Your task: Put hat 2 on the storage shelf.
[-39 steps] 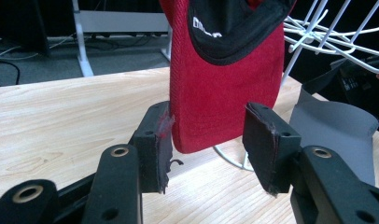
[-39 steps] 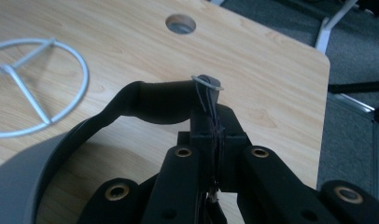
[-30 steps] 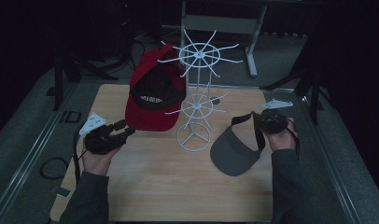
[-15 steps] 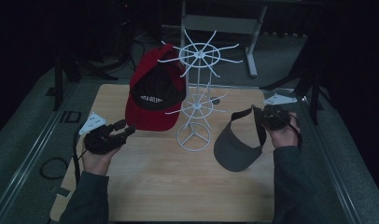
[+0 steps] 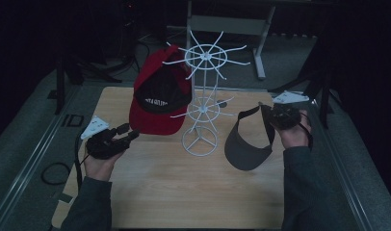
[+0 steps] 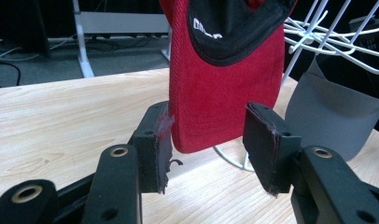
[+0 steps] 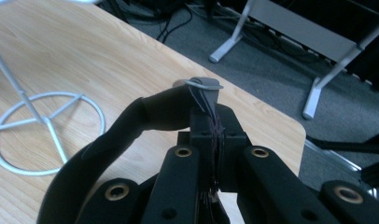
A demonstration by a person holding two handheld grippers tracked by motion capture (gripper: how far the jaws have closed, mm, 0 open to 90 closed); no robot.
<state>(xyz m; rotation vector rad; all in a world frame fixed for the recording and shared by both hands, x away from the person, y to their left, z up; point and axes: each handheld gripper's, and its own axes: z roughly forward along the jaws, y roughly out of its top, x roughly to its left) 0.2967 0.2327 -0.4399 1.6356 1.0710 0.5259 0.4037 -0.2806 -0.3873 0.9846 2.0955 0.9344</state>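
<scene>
Right gripper view shows the right gripper [image 7: 214, 122] clenched on the thin strap of the grey visor [image 5: 246, 144], hanging beside the wire rack [image 5: 203, 96]; the strap could slip or snag a prong, while the left gripper [image 6: 207, 140] stands released.

The dark grey visor [image 5: 246, 147], at four o'clock from the white wire rack [image 5: 203, 103], hangs tilted by its strap with its brim drooping onto the wooden table [image 5: 184, 192].
</scene>
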